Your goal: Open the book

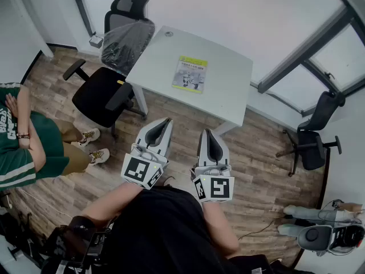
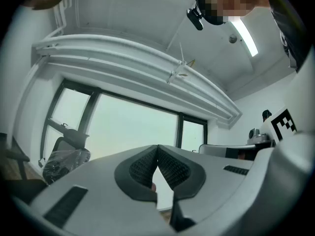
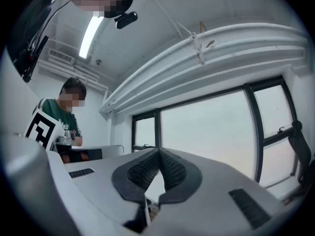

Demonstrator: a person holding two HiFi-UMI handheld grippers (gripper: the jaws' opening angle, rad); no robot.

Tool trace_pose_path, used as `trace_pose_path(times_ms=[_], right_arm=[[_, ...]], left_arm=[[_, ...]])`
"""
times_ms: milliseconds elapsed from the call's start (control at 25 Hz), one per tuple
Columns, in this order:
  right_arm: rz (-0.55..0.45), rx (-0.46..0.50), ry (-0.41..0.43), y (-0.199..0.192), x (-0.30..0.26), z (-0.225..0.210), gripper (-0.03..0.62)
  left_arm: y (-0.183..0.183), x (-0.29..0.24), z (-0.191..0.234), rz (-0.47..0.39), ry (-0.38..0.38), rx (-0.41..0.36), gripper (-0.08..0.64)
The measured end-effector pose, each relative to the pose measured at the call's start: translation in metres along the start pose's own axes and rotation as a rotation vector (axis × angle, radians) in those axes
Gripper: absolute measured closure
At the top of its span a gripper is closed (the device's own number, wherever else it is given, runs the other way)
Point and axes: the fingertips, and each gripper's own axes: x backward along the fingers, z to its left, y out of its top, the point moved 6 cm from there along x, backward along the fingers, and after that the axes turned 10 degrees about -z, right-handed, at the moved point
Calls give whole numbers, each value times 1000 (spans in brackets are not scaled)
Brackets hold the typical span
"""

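Green-shirted onlooker (image 1: 23,147) sits far left, arms folded, well clear of the work. Black chair (image 1: 100,96) stands at the left edge of the white table (image 1: 228,84), leaving the near side free for approach. Left gripper (image 1: 166,121): jaws clamped together, nothing btwn, held level short of the table. Book (image 1: 190,73) lies flat & closed mid-table, cover up, well apart from both tools, so task looks unstarted. Right gripper (image 1: 209,133): likewise pinched tight, empty, parked beside its twin, prob. pre-approach.

I see a glossy paper book (image 1: 190,73) on a smooth matt white table (image 1: 228,79), wood-grain plank floor (image 1: 262,153), crinkly clear plastic over the chair back (image 1: 126,41).
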Motion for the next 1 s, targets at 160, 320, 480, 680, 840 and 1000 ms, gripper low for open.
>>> trace_pose_path(times_ms=[160,320,480,680,840,1000], right_arm=[[-6,-18,-27,1,5,-27,578],[0,1,-31,-4,11,-45,578],[7,6,-12,-5,11,-54,578],[28,24,17,-10,10,-59,578],[40,16,27,-11,12,-65,578],[61,-13,24,-21,15,-73,578]], left_arm=[[-6,-13,-13,-15,-14,7,548],[-15,-18,-19,-18,-8,16,548],[-19,-28,-25,-16,-6,14,548],[-21,-37,-34,-11,-21,-30,548],[-18,-34,-25,8,6,-60,548],[-21,-36,-11,36,48,-63,548]])
